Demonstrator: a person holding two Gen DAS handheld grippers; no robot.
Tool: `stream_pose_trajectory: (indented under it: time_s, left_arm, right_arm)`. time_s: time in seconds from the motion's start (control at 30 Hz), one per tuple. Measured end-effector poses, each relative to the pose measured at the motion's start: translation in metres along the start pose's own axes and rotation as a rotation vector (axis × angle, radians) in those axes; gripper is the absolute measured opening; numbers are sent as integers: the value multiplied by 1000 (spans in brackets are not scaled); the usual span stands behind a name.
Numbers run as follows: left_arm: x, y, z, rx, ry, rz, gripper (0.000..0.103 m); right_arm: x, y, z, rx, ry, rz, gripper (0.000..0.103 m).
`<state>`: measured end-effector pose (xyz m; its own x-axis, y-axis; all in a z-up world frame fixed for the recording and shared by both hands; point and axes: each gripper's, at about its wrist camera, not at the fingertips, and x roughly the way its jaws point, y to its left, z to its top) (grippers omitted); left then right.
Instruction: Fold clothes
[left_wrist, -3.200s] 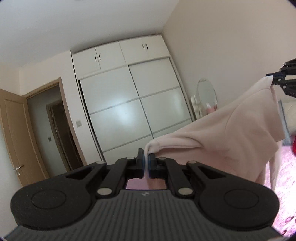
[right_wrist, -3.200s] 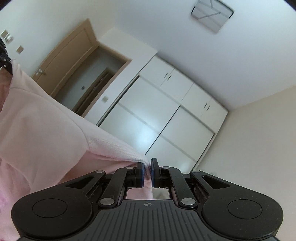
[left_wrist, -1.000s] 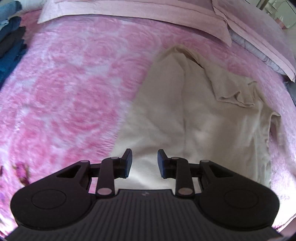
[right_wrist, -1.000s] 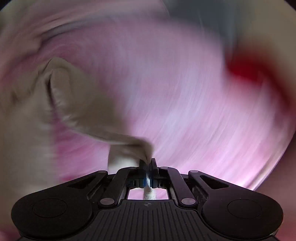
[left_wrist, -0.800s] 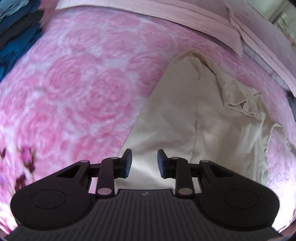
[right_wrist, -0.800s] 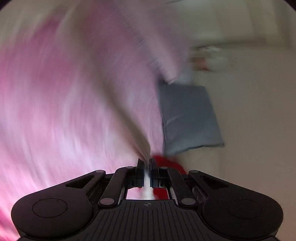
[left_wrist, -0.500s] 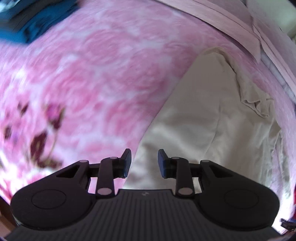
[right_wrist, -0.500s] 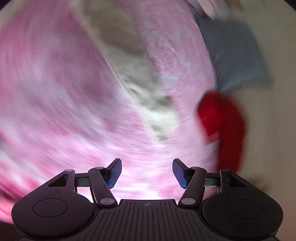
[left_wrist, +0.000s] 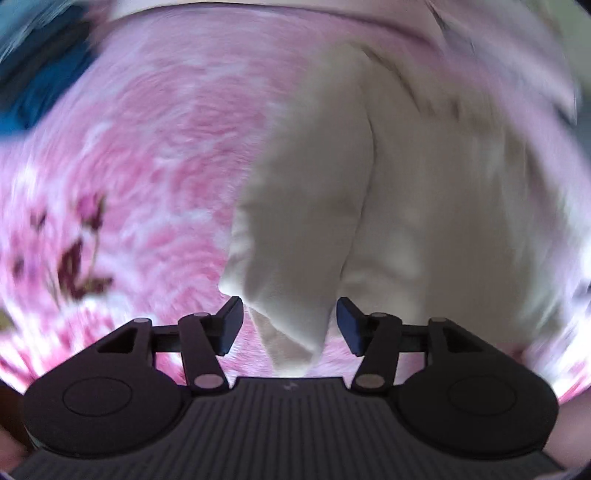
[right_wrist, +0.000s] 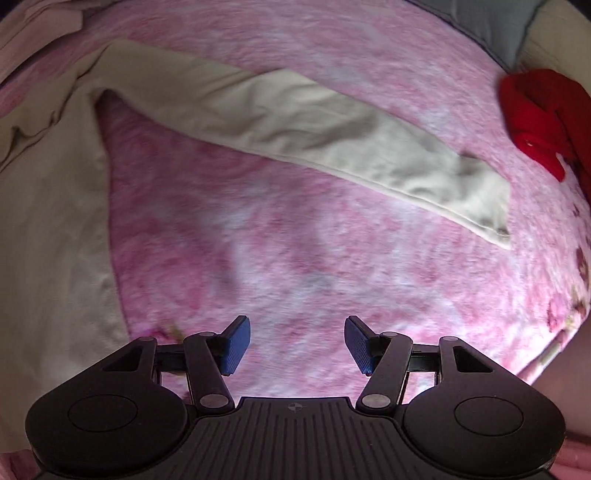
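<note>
Left wrist view, blurred. Folded dark-blue and black clothes (left_wrist: 33, 74) lie at the far left edge of the pink rose-patterned fleece bedspread (left_wrist: 147, 166). Dark printed flowers (left_wrist: 77, 258) mark the near-left part of the cover. A wide stretch of bare pink lies between the blue stack and the cream long-sleeved top (left_wrist: 406, 203), which is spread flat across the middle and right of the bed. Its lower corner reaches down between the jaws of the left gripper (left_wrist: 288, 325). Those jaws have just been opening; the dark pads stand apart on either side of the cloth corner and do not press it. Pale pink pillows (left_wrist: 295, 7) run along the far edge, too smeared to detail.

Right wrist view, sharper. The cream body fills the left edge; one long sleeve (right_wrist: 314, 133) stretches flat toward the right, its cuff ending short of a crumpled red knit garment (right_wrist: 535, 122) at the far-right edge. A grey cushion (right_wrist: 480, 22) sits at the far-right corner. The right gripper (right_wrist: 295, 343) hovers over bare bedspread with its blue pads wide apart and nothing between them. The space below the sleeve is open pink cover. More dark flowers (right_wrist: 569, 291) sit near the right edge, where the bedspread drops away.
</note>
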<state>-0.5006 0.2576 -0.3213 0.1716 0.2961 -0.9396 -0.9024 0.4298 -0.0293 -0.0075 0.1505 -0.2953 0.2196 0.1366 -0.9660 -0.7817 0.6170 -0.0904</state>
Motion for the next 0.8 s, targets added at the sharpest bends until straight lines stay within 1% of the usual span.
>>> stream_pose_trajectory:
  time_s: [0.03,0.07,0.1,0.13,0.17,0.27,0.37,0.47,0.53,0.57,0.6,0.63,0.67,0.7,0.73,0.77,0.8]
  left_arm:
    - [9,-2,0,35,14,40,35]
    - [18,-4,-1,70,28,80,12]
    - [22,-2,0,82,27,107,11]
    - [21,7,3,66,5,116,11]
    - [16,15,8,71,-31,146,10]
    - [-12,40,35,183,-204,331,10]
    - [-40,83,76,255,-385,518,10]
    - [-53,115,108,355,-507,660,10]
    - [-45,130,121,437,-535,715,12]
    - [-32,137,123,476,-513,745,16]
    - [-13,146,124,504,-475,777,19]
    - [5,153,124,511,-425,804,23]
    - [23,161,124,492,-361,815,24]
    - [41,170,123,452,-277,804,25]
    - [55,178,122,388,-187,788,25]
    - [60,182,119,297,-130,760,25]
    - [57,182,116,200,-114,705,25]
  right_arm:
    - [2,5,0,0,4,4,60]
    - [2,9,1,-1,7,5,60]
    - [2,13,0,-4,7,7,60]
    - [1,16,0,-11,4,9,60]
    - [-1,19,-1,-20,-1,8,60]
    - [-1,23,1,-41,-18,1,60]
    - [0,24,6,-45,-32,-6,60]
    - [-2,29,8,-30,-42,12,60]
    - [-4,37,8,-35,-51,29,60]
    - [-4,42,9,-41,-54,38,60]
    - [-4,47,9,-49,-55,46,60]
    - [-4,51,10,-57,-56,55,60]
    - [-4,56,10,-64,-57,64,60]
    - [-3,60,11,-72,-58,71,60]
    - [-3,63,12,-80,-59,77,60]
    - [-3,67,13,-88,-60,83,60]
    - [-3,68,15,-94,-63,85,60]
